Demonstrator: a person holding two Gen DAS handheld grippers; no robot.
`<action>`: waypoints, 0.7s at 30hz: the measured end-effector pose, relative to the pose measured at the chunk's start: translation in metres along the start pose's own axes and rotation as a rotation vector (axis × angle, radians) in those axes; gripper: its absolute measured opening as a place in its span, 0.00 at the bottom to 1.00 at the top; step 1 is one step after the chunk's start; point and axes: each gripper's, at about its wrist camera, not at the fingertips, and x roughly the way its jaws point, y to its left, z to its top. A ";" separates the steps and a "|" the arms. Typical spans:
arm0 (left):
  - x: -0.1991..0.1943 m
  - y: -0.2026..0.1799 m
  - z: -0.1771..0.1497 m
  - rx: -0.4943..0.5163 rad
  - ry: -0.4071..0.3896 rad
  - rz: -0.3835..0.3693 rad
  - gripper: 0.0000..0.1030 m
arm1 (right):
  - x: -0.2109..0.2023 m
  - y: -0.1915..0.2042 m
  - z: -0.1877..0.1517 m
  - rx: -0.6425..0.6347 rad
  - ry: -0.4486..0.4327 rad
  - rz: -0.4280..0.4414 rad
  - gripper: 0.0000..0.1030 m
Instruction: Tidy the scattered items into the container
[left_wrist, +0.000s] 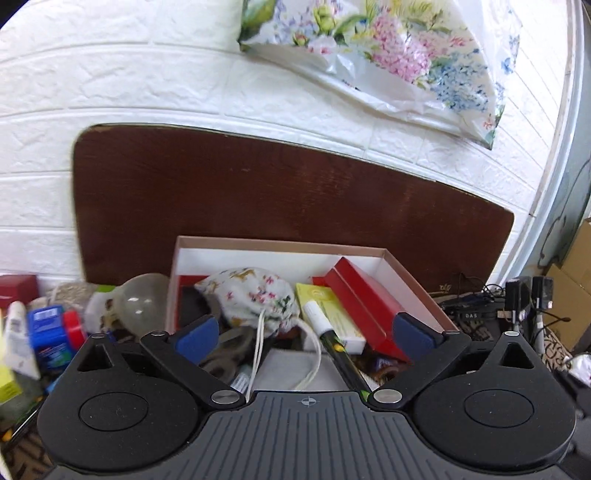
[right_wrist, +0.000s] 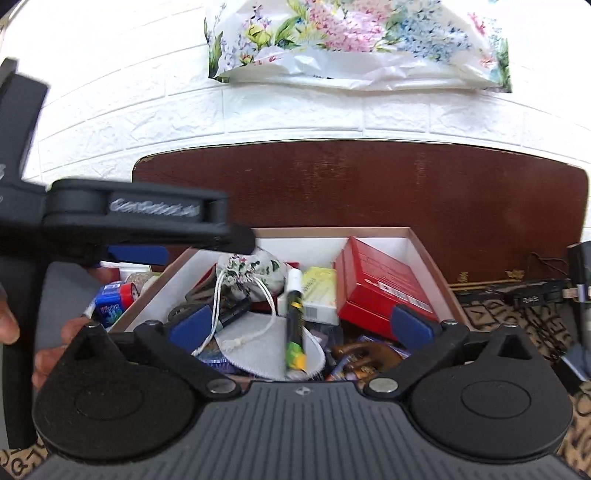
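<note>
An open cardboard box (left_wrist: 280, 244) with white inner walls stands against a dark wooden board. Inside lie a floral drawstring pouch (left_wrist: 255, 299), a red carton (left_wrist: 365, 306), a yellow packet (left_wrist: 328, 310) and a black marker with a white cap (left_wrist: 325, 328). My left gripper (left_wrist: 304, 334) hangs open over the box's near end, nothing between its blue pads. In the right wrist view my right gripper (right_wrist: 301, 326) is also open above the same box (right_wrist: 332, 232). The marker (right_wrist: 295, 321), blurred, lies below on a white round pad (right_wrist: 255, 350). The pouch (right_wrist: 251, 273) and red carton (right_wrist: 380, 284) sit further in.
Left of the box lie a blue container (left_wrist: 48, 332), a light bulb (left_wrist: 140, 302) and a white tube (left_wrist: 16, 332). The left tool's black housing (right_wrist: 147, 218) crosses the right wrist view, with a person's hand (right_wrist: 11, 325) beside it. Cables and black devices (left_wrist: 524, 299) sit right.
</note>
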 end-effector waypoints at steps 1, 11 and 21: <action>-0.008 0.000 -0.003 -0.003 -0.003 0.003 1.00 | -0.004 -0.001 0.002 -0.002 0.010 -0.005 1.00; -0.058 0.004 -0.040 -0.067 0.071 0.110 1.00 | -0.056 0.001 -0.008 -0.070 0.066 -0.027 1.00; -0.089 -0.013 -0.059 0.010 -0.007 0.166 1.00 | -0.084 0.015 -0.025 -0.110 0.097 -0.036 1.00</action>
